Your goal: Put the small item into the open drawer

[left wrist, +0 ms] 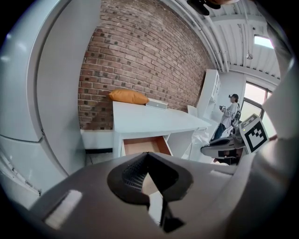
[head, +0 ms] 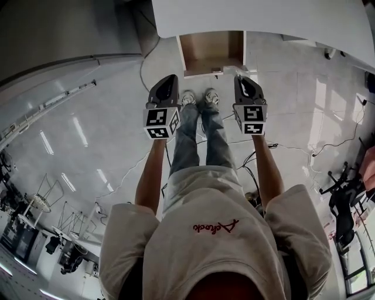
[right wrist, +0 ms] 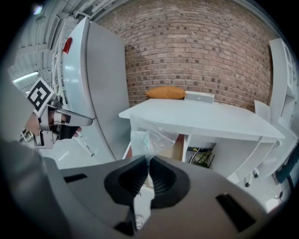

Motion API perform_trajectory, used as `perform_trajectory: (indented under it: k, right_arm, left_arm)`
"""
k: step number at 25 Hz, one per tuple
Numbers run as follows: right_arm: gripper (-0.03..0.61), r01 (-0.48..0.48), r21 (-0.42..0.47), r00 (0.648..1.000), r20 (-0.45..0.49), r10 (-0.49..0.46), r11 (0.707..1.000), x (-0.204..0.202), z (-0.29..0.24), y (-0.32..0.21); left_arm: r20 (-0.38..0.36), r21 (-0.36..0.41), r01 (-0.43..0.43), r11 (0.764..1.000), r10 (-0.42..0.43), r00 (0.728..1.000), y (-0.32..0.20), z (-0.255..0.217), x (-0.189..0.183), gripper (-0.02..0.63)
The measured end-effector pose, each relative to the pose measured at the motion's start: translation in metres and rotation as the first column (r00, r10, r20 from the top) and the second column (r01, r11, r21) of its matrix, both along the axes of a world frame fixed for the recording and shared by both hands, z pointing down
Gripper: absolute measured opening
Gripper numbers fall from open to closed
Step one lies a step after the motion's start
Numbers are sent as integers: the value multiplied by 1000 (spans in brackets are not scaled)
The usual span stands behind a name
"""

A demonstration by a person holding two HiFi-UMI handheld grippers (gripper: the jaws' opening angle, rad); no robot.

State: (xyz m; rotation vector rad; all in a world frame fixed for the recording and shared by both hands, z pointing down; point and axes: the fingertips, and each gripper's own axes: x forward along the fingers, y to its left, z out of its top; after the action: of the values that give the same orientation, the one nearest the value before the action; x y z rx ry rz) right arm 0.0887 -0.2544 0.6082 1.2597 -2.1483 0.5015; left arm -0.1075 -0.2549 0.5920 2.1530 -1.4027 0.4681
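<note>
Fingers of the left gripper were pressed together at their tips with nothing between them, and it was held out level in front of the person's body, pointing at the white table. Beyond it in the left gripper view stood a tall white fridge at the far left, then a brick wall, with an orange cushion lying on the back of the tabletop against that wall.

Under the table's front edge the drawer stood pulled out, its bare wooden bottom showing (nothing could be seen lying in it from the head view). The person's two shoes were on the pale floor just short of the drawer front, between the two grippers.

To the right, the right gripper was clamped on the lower edge of a clear plastic bag, which stuck up from the closed pads. A small pale item showed through the plastic, too faint to identify. The bag hung in the air in front of the open drawer and outside it, with the gripper's tip close to the drawer's right front corner in the head view. A flat grey box sat on the table beside the cushion.
</note>
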Motion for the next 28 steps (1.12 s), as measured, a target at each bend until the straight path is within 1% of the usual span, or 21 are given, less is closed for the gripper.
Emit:
perform_trajectory:
  k: [4,8,13,17,25,28]
  right_arm:
    - [14,18,-32,1000,4,-18,999,-6,19,12]
    - [14,39,-49,999,13,-39,998,-12,36,19]
    - [14,42,-65,999,31,-40,997,-18,60,27]
    - [14,48,-77,998,36,-45,996,-21,81,34]
    - [14,49,-82,998,46,-45,995,-16,102,43]
    - [14,40,-95,997,64,-34,995,-15,106,45]
  left_arm:
    - [-2,-30,-8,1000,8,1000,10,20,2,8]
    - [3,-42,-13,999,13,1000,12,35,4,8]
    - [1,-56,10,998,-10,1000,13,56,3,8]
    - [-7,-56,13,998,-14,1000,9,76,6,8]
    - [-18,-66,13,998,-14,1000,11,106,17,8]
    - [-17,-75,12,997,-13,1000,15,117,18,8]
